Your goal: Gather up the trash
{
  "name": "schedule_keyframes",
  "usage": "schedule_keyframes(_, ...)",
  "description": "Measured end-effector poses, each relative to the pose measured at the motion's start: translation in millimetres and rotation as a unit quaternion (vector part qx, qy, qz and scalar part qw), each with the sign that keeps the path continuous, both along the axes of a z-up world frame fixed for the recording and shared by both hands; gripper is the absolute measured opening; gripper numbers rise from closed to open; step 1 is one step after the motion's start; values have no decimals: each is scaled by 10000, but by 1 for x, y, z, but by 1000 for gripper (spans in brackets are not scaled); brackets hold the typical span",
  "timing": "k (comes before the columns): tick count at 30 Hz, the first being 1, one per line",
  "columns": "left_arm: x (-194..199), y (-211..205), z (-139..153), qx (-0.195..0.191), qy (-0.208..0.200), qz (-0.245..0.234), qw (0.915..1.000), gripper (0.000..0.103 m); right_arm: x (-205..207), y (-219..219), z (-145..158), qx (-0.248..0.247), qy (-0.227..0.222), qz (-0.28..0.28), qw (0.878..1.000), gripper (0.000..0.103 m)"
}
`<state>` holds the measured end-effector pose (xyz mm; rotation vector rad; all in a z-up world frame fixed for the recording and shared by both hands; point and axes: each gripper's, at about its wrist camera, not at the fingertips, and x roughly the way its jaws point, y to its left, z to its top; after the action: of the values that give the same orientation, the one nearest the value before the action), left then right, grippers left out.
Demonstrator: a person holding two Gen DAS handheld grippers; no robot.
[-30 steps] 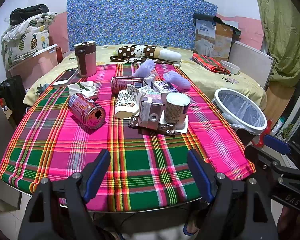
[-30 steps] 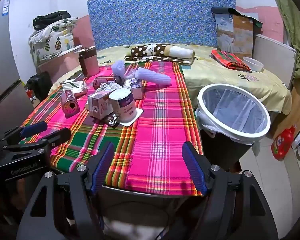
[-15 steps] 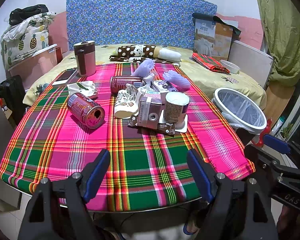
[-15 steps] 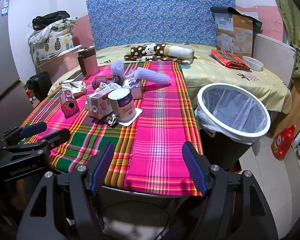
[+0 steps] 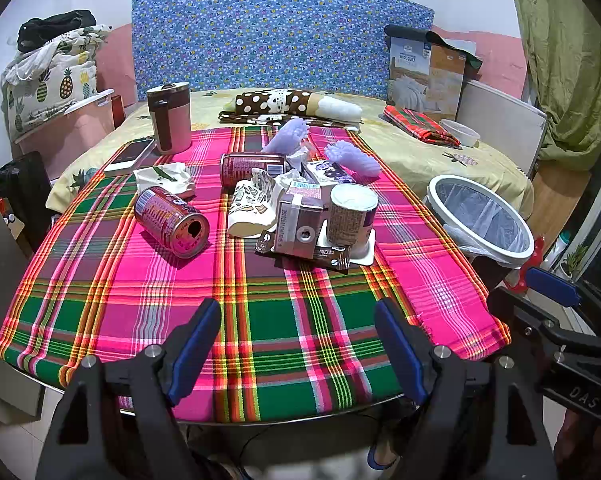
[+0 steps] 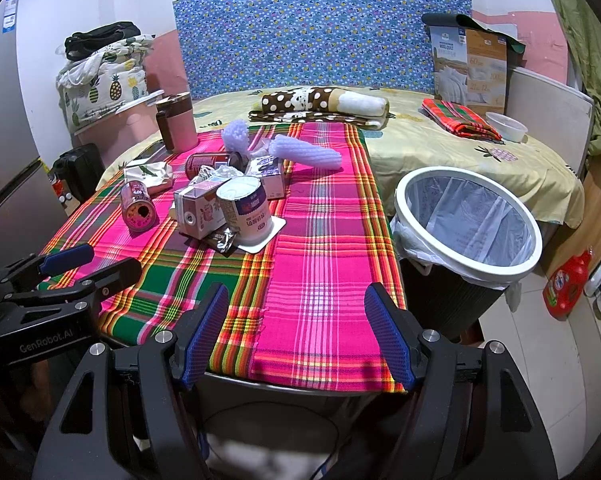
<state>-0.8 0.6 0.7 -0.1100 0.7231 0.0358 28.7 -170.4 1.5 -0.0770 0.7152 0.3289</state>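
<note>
Gaping left tool [image 5: 298, 346], right tool [image 6: 296, 334], both empty

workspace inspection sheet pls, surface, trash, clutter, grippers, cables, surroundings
Surface: table under a plaid cloth; near half bare.
Job's things: two red cans, one lying with its open end toward the camera, one behind; small carton; foil-topped cup; brown wrapper; purple foam nets; crumpled paper. Lined bin stands off the table's right edge.
Clutter: tumbler, phone.
Grippers: left gripper and right gripper open, holding nothing, at the near edge.
Cables: a thin one below the table edge.
Surroundings: bed with bedding, red bottle on the floor.
</note>
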Motion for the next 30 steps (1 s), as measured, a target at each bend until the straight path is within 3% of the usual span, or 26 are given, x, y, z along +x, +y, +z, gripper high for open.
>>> schedule_keyframes(30,1,-1,0,45,-5,11,10000,80,0,0,1,2,11,-1,10000,72)
